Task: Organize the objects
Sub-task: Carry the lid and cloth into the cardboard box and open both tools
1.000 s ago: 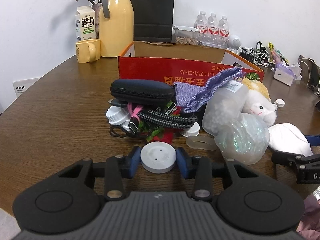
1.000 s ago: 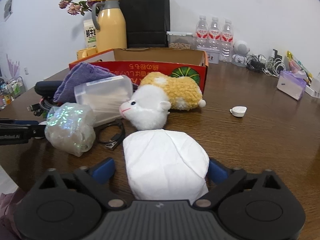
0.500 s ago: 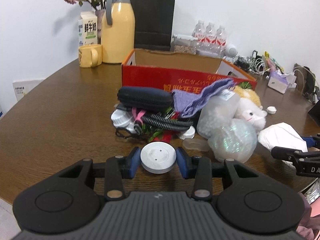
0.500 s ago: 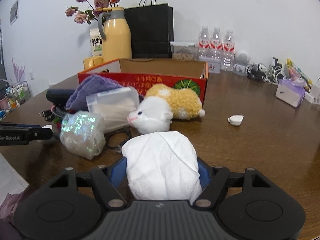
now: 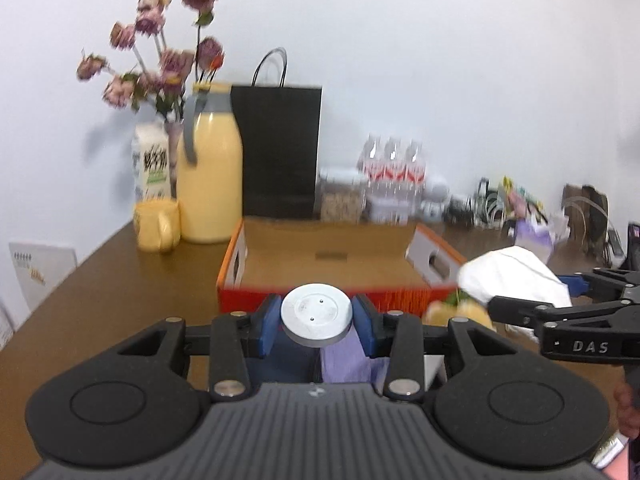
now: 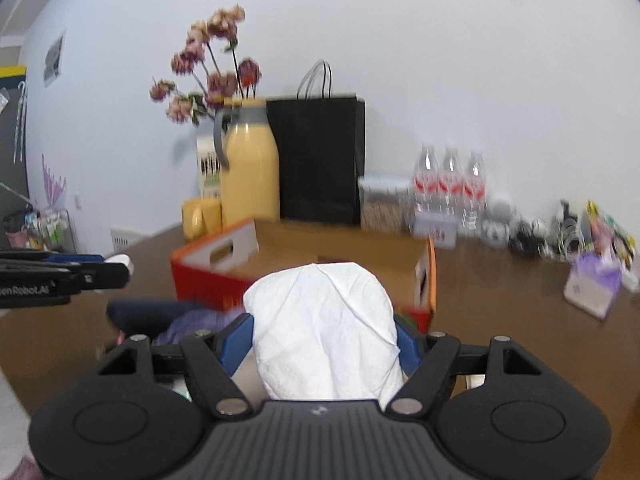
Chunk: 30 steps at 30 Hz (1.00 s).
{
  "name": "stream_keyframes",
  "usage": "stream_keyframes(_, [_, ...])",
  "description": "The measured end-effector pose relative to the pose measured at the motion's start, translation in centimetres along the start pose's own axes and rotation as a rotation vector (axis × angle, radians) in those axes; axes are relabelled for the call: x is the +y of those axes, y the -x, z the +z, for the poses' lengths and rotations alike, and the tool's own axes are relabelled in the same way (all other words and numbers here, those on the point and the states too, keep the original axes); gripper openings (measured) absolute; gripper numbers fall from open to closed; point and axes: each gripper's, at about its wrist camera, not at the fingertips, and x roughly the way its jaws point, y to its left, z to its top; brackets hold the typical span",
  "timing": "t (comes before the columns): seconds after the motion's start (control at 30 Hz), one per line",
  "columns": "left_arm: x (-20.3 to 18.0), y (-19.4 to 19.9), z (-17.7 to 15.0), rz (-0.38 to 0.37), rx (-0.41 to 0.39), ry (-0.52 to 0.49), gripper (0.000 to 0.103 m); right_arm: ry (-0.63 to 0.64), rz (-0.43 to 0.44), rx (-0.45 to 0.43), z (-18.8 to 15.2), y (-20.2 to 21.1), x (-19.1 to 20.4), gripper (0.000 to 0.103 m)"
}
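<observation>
My left gripper (image 5: 316, 320) is shut on a round white disc (image 5: 316, 314), held in the air in front of the open red cardboard box (image 5: 340, 256). My right gripper (image 6: 324, 340) is shut on a crumpled white bundle (image 6: 326, 328), also lifted and in front of the box (image 6: 216, 276). In the left wrist view the right gripper (image 5: 532, 300) with its white bundle (image 5: 512, 272) hangs at the right. In the right wrist view the left gripper (image 6: 96, 266) juts in from the left edge. The box's inside looks bare. Below the grippers lie a dark case (image 6: 144, 312) and purple cloth (image 5: 344, 360), mostly hidden.
Behind the box stand a yellow jug (image 5: 208, 184), a yellow mug (image 5: 156, 224), a milk carton (image 5: 150, 168), dried flowers (image 5: 160, 68), a black paper bag (image 5: 280, 152), a clear container (image 5: 340, 196) and water bottles (image 5: 394, 168). Cables and a purple packet (image 6: 592, 284) lie at the right.
Both grippers rose off the table with their loads and tilted up, so the heap dropped below view. The right jaws closed from loosely around the white bundle to gripping it.
</observation>
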Motion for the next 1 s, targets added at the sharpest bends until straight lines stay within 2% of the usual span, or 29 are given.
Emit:
stream_keyframes(0.17, [-0.2,-3.8,3.5,0.02,-0.031,0.034,0.04,-0.01,0.002,-0.031,3.4,-4.1,-1.1,0.071])
stream_keyframes(0.3, [0.2,-7.5,5.7,0.031,-0.011,0.048,0.04,-0.014,-0.001,-0.009,5.1,-8.2,-2.1,0.071])
stream_keyframes(0.53, [1.0,-15.8,7.5,0.071,0.143,0.026,0.04,-0.052,-0.046,0.088,5.6,-15.8,-3.9,0.071])
stream_keyframes(0.7, [1.6,-21.6,7.1,0.12,0.302,-0.002,0.04,-0.094,-0.079,0.191,3.9,-20.6,-5.4,0.071])
stream_keyframes(0.87, [2.0,-24.7,5.7,0.118,0.411,-0.022,0.04,-0.092,-0.077,0.265,2.1,-22.5,-5.4,0.072])
stream_keyframes(1.0, [2.0,-25.7,4.6,0.13,0.47,-0.022,0.04,-0.093,-0.07,0.265,2.0,-22.6,-5.5,0.073])
